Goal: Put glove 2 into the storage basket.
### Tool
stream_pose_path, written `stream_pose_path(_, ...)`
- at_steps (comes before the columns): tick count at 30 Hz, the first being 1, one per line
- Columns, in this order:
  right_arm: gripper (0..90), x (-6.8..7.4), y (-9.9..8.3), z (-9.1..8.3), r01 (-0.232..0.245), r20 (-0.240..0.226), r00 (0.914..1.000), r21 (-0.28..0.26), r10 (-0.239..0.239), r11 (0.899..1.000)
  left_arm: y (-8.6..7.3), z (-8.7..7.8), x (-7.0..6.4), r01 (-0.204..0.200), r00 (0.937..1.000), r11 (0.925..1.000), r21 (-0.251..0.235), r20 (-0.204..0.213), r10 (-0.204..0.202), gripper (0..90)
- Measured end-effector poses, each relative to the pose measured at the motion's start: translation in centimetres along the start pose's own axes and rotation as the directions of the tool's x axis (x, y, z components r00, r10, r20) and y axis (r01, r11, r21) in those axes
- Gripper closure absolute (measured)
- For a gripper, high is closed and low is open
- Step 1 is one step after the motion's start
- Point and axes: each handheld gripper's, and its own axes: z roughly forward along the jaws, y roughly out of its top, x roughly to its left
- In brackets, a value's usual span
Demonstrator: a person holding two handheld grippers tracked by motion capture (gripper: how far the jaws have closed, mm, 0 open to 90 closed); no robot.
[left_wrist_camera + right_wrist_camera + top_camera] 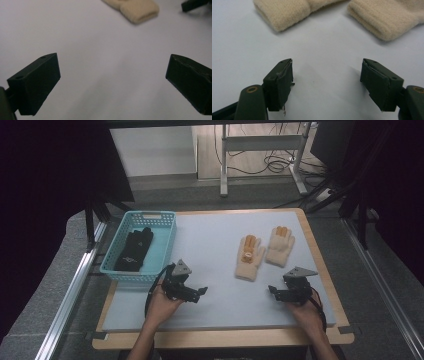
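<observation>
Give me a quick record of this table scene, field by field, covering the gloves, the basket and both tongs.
surface: pale mat on a wood table
cream gloves: two, flat on the mat, left glove and right glove, cuffs toward the person
basket: light blue basket at the mat's left edge
basket contents: black glove
left tongs: open, holding nothing, over bare mat
right tongs: open, holding nothing, short of the cream cuffs

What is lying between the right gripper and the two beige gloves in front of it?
Nothing visible. The right gripper is open, and bare table lies between its fingers and the cuffs of the left beige glove and the right beige glove.
</observation>
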Motion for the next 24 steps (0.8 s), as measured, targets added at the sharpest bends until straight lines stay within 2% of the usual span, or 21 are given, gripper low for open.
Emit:
stream_pose_path(1, 25.5, 0.0, 0.0, 0.0, -0.001, -0.001, 1.0, -0.001, 0.001, 1.0, -0.5, 0.4, -0.2, -0.003, 1.0, 0.9998, 0.022, -0.006, 0.003, 0.1)
stream_pose_path(2, 25.5, 0.0, 0.0, 0.0, 0.0, -0.001, 1.0, 0.0, 0.0, 1.0, -1.4, 1.1, -0.5, -0.024, 0.9989, 0.997, 0.074, -0.039, 0.027, 0.0)
stream_pose_path(3, 25.5, 0.0, 0.0, 0.0, 0.0, -0.001, 1.0, 0.0, 0.0, 1.0, -1.4, 1.1, -0.5, -0.024, 0.9989, 0.997, 0.074, -0.039, 0.027, 0.0)
stream_pose_path(5, 25.5, 0.0, 0.0, 0.0, 0.0, -0.002, 1.0, 0.001, 0.0, 1.0, -2.0, 1.6, -0.6, -0.039, 0.9956, 0.9922, 0.119, -0.08, 0.048, 0.0)
stream_pose_path(6, 25.5, 0.0, 0.0, 0.0, 0.0, -0.002, 1.0, 0.0, 0.0, 1.0, -2.2, 1.7, -0.6, -0.037, 0.9948, 0.9916, 0.124, -0.089, 0.048, 0.0)
stream_pose_path(7, 25.5, 0.0, 0.0, 0.0, 0.0, -0.003, 1.0, -0.001, 0.0, 1.0, -2.4, 1.7, -0.5, -0.028, 0.9956, 0.9924, 0.12, -0.085, 0.039, 0.0)
stream_pose_path(8, 25.7, 0.0, 0.0, 0.0, -0.001, -0.005, 1.0, -0.001, 0.001, 1.0, -2.7, 1.7, -0.4, 0.001, 0.9977, 0.9941, 0.109, -0.067, 0.007, 0.0)
stream_pose_path(9, 26.1, -0.1, 0.0, -0.1, -0.003, -0.017, 0.9999, -0.005, 0.003, 1.0, -3.0, 1.8, 0.0, 0.048, 0.9981, 0.9933, 0.105, -0.042, -0.044, 0.0)
stream_pose_path(10, 26.1, -0.2, 0.0, -0.2, -0.009, -0.021, 0.9997, -0.008, 0.009, 1.0, -3.0, 1.7, 0.1, 0.06, 0.9976, 0.9932, 0.1, -0.04, -0.056, 0.0)
stream_pose_path(13, 27.1, -0.4, 0.0, -0.2, -0.019, -0.026, 0.9995, -0.014, 0.019, 1.0, -3.0, 1.8, 0.0, 0.055, 0.9975, 0.9934, 0.101, -0.049, -0.05, 0.9)
stream_pose_path(16, 30.4, -1.0, 0.4, -0.4, -0.013, -0.009, 0.9999, -0.017, 0.013, 1.0, -3.1, 1.8, 0.0, 0.056, 0.9975, 0.9932, 0.102, -0.048, -0.051, 0.9)
stream_pose_path(17, 33.1, -1.6, 0.9, -0.6, -0.029, -0.008, 0.9995, -0.03, 0.029, 0.999, -3.1, 1.8, 0.0, 0.055, 0.9976, 0.9933, 0.102, -0.047, -0.05, 0.9)
stream_pose_path(19, 34.6, -1.9, 1.2, -0.6, -0.031, -0.003, 0.9995, -0.037, 0.031, 0.999, -3.1, 1.8, 0.0, 0.057, 0.9975, 0.9932, 0.102, -0.047, -0.052, 0.9)
stream_pose_path(21, 38.8, -3.3, 2.6, -0.5, -0.038, 0.018, 0.9991, -0.044, 0.039, 0.998, -3.1, 1.8, 0.0, 0.058, 0.9975, 0.9933, 0.101, -0.048, -0.053, 1.0)
stream_pose_path(22, 38.8, -3.3, 2.6, -0.5, -0.038, 0.018, 0.9991, -0.044, 0.039, 0.998, -3.1, 1.8, 0.0, 0.058, 0.9975, 0.9933, 0.101, -0.048, -0.053, 1.0)
stream_pose_path(23, 42.8, -4.3, 3.7, -0.3, -0.042, 0.027, 0.9987, -0.055, 0.044, 0.998, -3.1, 1.8, 0.0, 0.058, 0.9975, 0.9932, 0.101, -0.048, -0.053, 1.0)
stream_pose_path(24, 42.8, -4.3, 3.7, -0.3, -0.042, 0.027, 0.9987, -0.055, 0.044, 0.998, -3.1, 1.8, 0.0, 0.058, 0.9975, 0.9933, 0.101, -0.047, -0.053, 1.0)
